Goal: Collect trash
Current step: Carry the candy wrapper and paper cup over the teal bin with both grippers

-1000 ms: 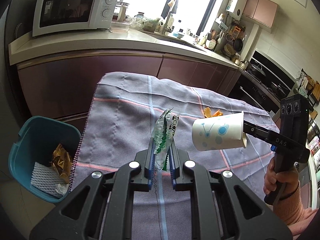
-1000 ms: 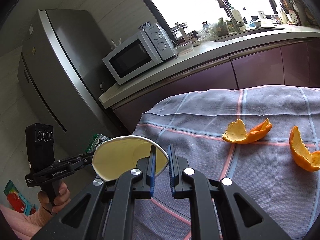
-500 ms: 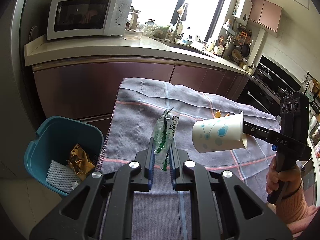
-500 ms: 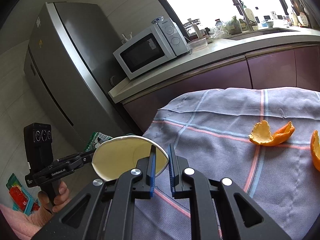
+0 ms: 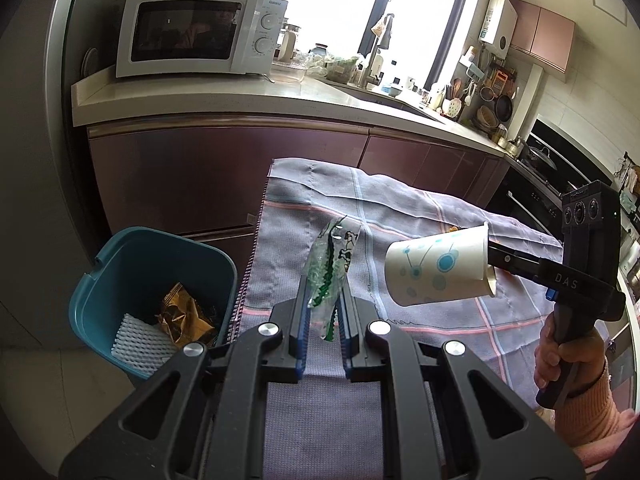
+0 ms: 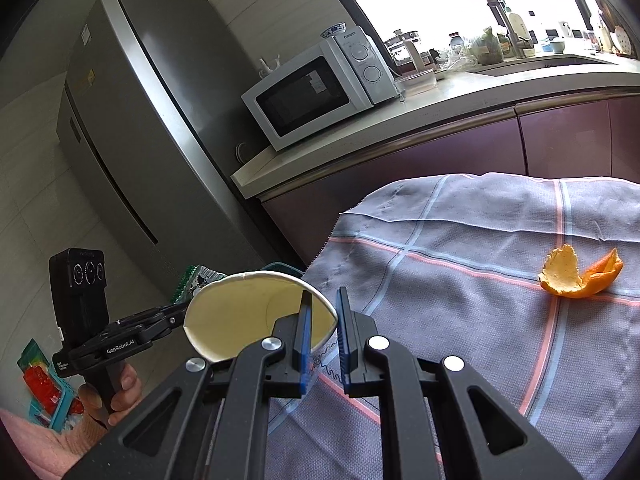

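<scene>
**Two light pieces in hand, bin down at the near left**

My left tongs [image 5: 323, 312] are clamped on a crinkly green-and-white wrapper [image 5: 329, 268], which stands up between the pads. It is thin film, almost weightless and floppy, probably slick, so I judge a pinch low on the doubled-up part holds best; a loose edge could slide out. My right tongs [image 6: 324, 320] are closed on the wall of a paper cup [image 6: 256, 316], one pad inside the mouth and one outside, the cup lying on its side in the air above the desk [image 5: 400, 208]. The cup is light but soft-walled; its rim is already squashed to an oval, so I judge that the rolled rim is the stiffest place to grip and that more squeeze would only crumple it.

Further out, the teal bin [image 5: 120, 280] sits on the floor just beside the desk's left edge, with a gold wrapper [image 5: 180, 316] and white foam netting [image 5: 138, 340] inside. Orange peel [image 6: 580, 274] lies on the checked cloth [image 6: 460, 264], far right.
</scene>
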Tool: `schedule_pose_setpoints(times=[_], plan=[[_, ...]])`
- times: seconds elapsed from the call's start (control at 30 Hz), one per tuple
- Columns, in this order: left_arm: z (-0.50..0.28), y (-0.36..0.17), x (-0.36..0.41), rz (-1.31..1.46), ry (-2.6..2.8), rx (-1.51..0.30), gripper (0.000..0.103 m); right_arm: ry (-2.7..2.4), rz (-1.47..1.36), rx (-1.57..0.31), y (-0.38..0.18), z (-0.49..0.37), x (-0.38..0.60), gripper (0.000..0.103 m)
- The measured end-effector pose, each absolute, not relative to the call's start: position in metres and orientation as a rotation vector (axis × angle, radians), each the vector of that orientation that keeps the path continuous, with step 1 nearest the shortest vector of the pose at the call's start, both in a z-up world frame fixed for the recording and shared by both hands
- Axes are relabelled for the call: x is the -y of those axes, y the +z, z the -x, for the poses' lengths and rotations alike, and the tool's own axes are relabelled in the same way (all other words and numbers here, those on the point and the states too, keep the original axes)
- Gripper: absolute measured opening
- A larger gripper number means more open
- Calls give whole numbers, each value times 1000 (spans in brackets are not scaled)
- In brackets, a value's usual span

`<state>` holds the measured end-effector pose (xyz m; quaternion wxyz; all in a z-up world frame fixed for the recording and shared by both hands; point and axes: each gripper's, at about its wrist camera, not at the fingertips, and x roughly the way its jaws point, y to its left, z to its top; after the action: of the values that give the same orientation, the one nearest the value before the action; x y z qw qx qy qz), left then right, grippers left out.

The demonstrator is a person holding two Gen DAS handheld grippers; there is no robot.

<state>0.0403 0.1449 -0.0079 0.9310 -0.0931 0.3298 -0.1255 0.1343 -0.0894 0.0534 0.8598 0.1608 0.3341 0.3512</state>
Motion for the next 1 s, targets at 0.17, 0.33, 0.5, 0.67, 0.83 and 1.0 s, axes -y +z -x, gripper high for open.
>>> schedule_pose_setpoints(times=[0.17,0.33,0.5,0.67,0.83,1.0], plan=[[-37,-6,-148,194,-244,-673,13,755,-330,-703,54,-137,79,10],[-34,-6,-154,200,-230,-667,13,773,-323,-707,54,-139,69,10],[-31,-7,-162,205,-215,-667,13,790,-315,-714,53,-140,59,10],[-30,-8,-170,212,-199,-668,13,805,-310,-718,53,-140,51,10],[-29,-9,-175,217,-189,-666,13,813,-305,-724,53,-140,43,10],[-29,-10,-179,224,-181,-664,13,821,-296,-729,53,-141,36,10]])
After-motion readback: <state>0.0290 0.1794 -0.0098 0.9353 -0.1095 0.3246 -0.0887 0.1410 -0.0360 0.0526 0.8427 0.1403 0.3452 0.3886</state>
